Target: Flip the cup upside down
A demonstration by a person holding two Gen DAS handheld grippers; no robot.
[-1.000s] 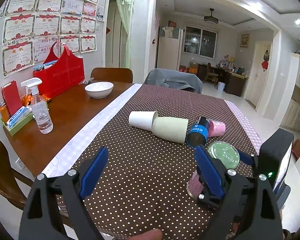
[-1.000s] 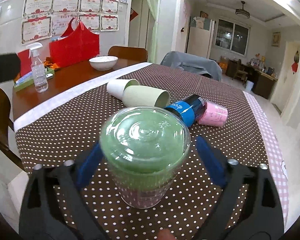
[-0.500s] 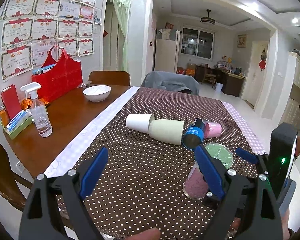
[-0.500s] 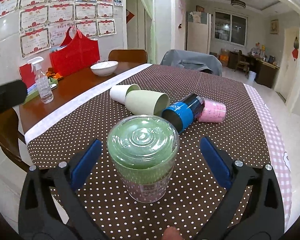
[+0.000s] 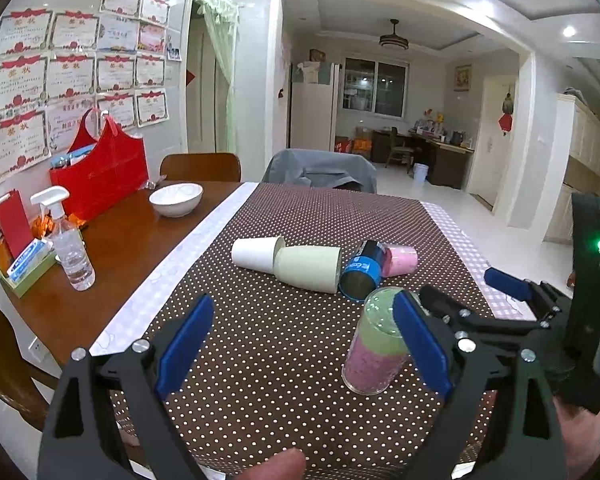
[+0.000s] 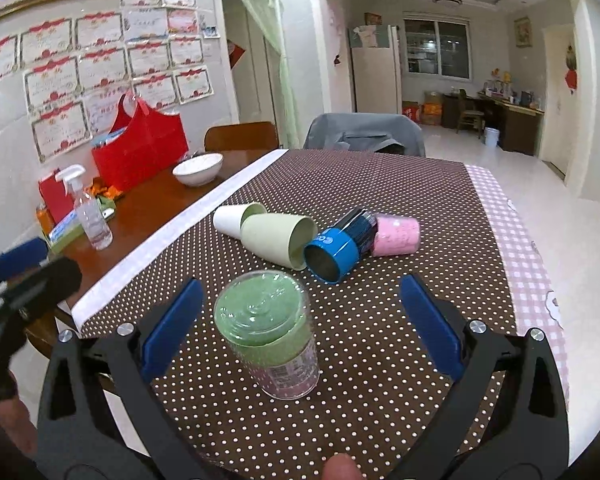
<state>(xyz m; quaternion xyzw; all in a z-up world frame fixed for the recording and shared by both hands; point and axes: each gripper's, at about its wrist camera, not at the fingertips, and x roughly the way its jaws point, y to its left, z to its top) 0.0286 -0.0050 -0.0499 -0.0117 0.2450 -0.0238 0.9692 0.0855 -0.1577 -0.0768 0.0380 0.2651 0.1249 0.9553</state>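
Standing base-up on the dotted surface (image 6: 380, 360), the clear cup (image 6: 270, 334) sits between the wide-open, empty fingers of the right claw (image 6: 300, 328).

Its long axis runs vertical, with the green end on top, the pink end and rim down on the cloth, and neither blue pad touching it. The left claw (image 5: 300, 344) is also spread wide and empty, just left of the cup. Beyond lie four cups on their sides: white cup (image 6: 232, 220), pale green cup (image 6: 278, 240), blue cup (image 6: 338, 250), pink cup (image 6: 396, 236). Farther left stand a spray bottle (image 6: 88, 212), bowl (image 6: 198, 168) and red bag (image 6: 140, 148).
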